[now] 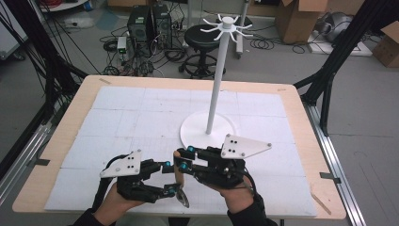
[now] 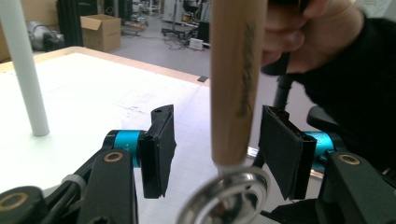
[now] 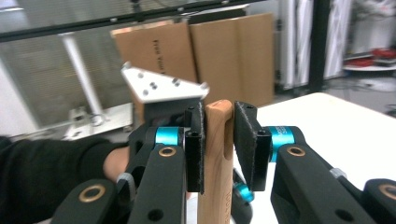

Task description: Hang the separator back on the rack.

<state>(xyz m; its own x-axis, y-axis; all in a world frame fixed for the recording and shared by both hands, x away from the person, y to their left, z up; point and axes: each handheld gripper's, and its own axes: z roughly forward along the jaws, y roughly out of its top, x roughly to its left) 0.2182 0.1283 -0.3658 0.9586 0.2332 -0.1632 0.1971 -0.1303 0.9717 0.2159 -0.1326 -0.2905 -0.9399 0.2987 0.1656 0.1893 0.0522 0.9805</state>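
Both tongs meet at the wooden-handled utensil with a metal ring end (image 2: 232, 93): your right tongs (image 3: 218, 140) clamp its handle, your left tongs (image 2: 217, 149) gape around it, hand-over unfinished.

Grey floor (image 1: 357, 94), black stool (image 1: 203, 37) beyond the wooden table (image 1: 301, 122), computer towers (image 1: 149, 23) amid tangled cables (image 1: 141, 63), cardboard boxes (image 1: 301, 19), black frame struts (image 1: 343, 52)

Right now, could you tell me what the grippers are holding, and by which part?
The right gripper clamps the wooden handle near its top end. The left gripper stands open around the handle's lower end, not gripping.
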